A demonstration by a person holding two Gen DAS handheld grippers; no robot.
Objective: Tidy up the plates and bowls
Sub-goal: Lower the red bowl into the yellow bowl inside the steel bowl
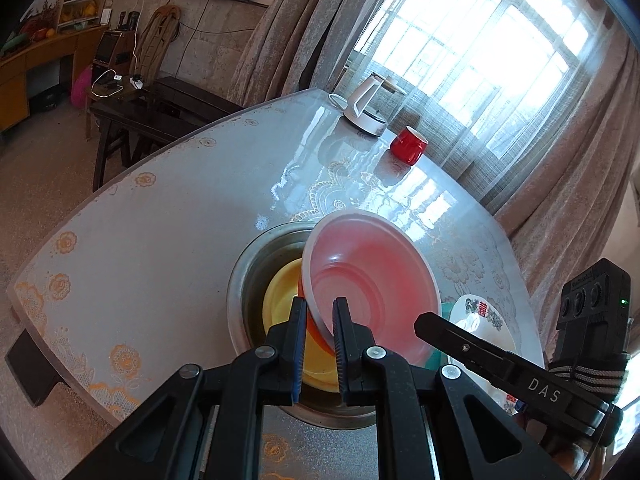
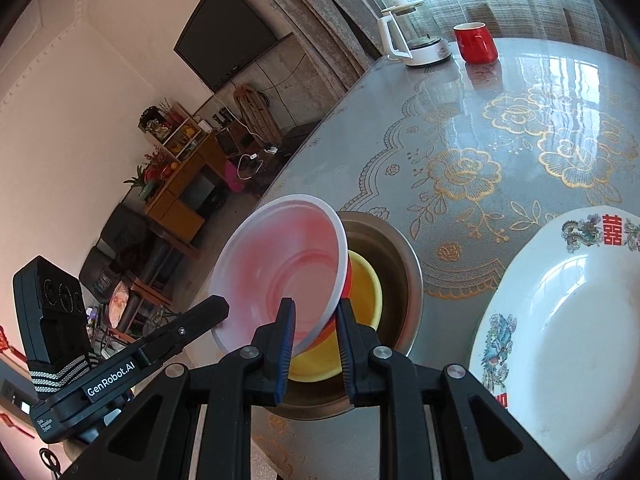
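A plastic bowl (image 1: 368, 280) (image 2: 288, 256), orange-red outside and pinkish white inside, hangs tilted over a yellow bowl (image 1: 280, 296) (image 2: 364, 292). The yellow bowl sits inside a steel basin (image 1: 240, 280) (image 2: 408, 264) on the table. My left gripper (image 1: 320, 308) is shut on the tilted bowl's near rim. My right gripper (image 2: 314, 308) is shut on the rim at the opposite side. Each gripper shows in the other's view, the right gripper (image 1: 424, 326) at the right and the left gripper (image 2: 220, 306) at the left. A white plate (image 2: 560, 320) (image 1: 480, 312) with bird and red-character decoration lies right of the basin.
A red mug (image 1: 408, 146) (image 2: 476, 42) and a white kettle (image 1: 366, 108) (image 2: 416, 40) stand at the table's far end by the curtained window. The table (image 1: 140, 240) has a glossy lace-patterned cover. Something teal (image 1: 434, 360) shows beneath the plate's edge.
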